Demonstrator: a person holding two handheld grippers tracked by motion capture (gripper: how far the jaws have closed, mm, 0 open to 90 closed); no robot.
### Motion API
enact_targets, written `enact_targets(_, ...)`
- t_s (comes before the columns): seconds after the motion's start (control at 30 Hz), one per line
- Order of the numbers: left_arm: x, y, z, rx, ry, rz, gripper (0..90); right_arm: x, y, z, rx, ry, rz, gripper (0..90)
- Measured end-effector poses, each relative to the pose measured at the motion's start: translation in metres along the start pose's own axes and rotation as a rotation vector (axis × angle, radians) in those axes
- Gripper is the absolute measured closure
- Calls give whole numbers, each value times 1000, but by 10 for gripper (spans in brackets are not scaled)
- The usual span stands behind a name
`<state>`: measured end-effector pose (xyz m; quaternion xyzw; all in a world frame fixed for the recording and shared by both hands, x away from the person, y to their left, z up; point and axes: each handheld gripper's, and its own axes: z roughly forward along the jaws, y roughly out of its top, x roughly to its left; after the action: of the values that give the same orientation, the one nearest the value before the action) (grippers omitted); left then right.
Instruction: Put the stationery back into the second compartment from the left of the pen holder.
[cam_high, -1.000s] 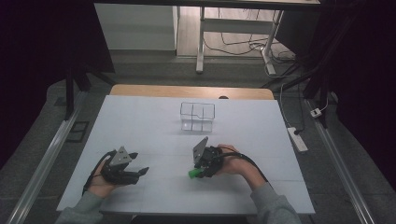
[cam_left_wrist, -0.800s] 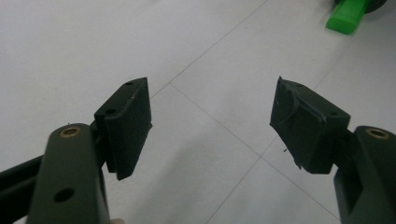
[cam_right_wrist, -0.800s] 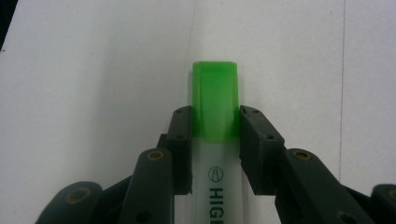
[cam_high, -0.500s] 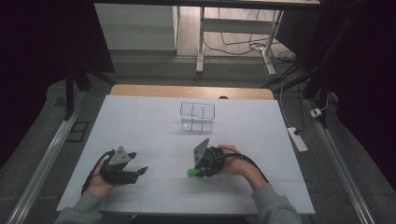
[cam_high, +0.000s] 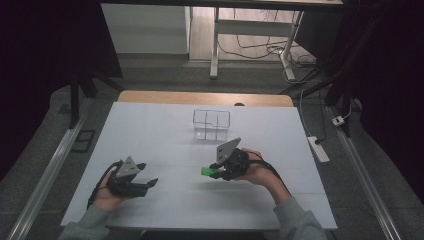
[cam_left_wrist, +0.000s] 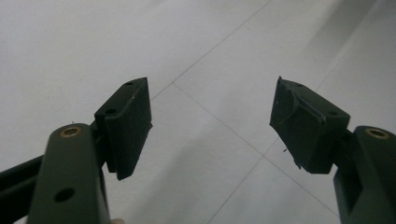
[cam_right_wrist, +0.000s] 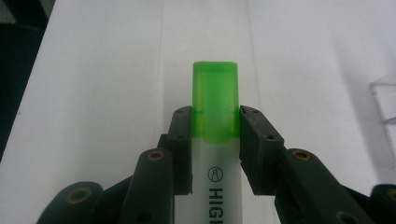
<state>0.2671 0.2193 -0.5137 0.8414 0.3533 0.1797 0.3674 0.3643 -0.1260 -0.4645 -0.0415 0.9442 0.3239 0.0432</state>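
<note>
progress: highlighter already picked up, held off the bench at about 5 o'clock of the clear divided box, not yet placed anywhere, goal unknown | right gripper fingers clamped on it at the green cap | left gripper fingers spread, empty, at 7 o'clock | writing: "HIGH…", small round logo

Highlighter: translucent green plastic cap, frosted white barrel. Table: matt white. Organizer: clear plastic.

A white-bodied highlighter with a translucent green cap and black lettering — on a white tabletop crossed by thin grey lines; both tools black.
</note>
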Motion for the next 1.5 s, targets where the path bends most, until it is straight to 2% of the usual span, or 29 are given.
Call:
enact_targets(0.57, 1, -1, 0, 3, 5, -1, 290, -7, -3, -26, -139, -109, 89, 662)
enact_targets(0.73, 1, -1, 1, 1, 4, 0, 290, -8, -4, -33, -167, -157, 111, 662)
enact_targets(1.0, 0, 0, 0, -1, 7, 1, 290, -10, -5, -46, -239, -262, 156, 661)
enact_targets(1.23, 0, 0, 0, 0, 9, 0, 290, -12, -6, -53, -295, -321, 207, 661)
enact_targets(1.5, -1, 2, -1, -8, 11, 1, 290, -14, -4, -56, -333, -378, 256, 661)
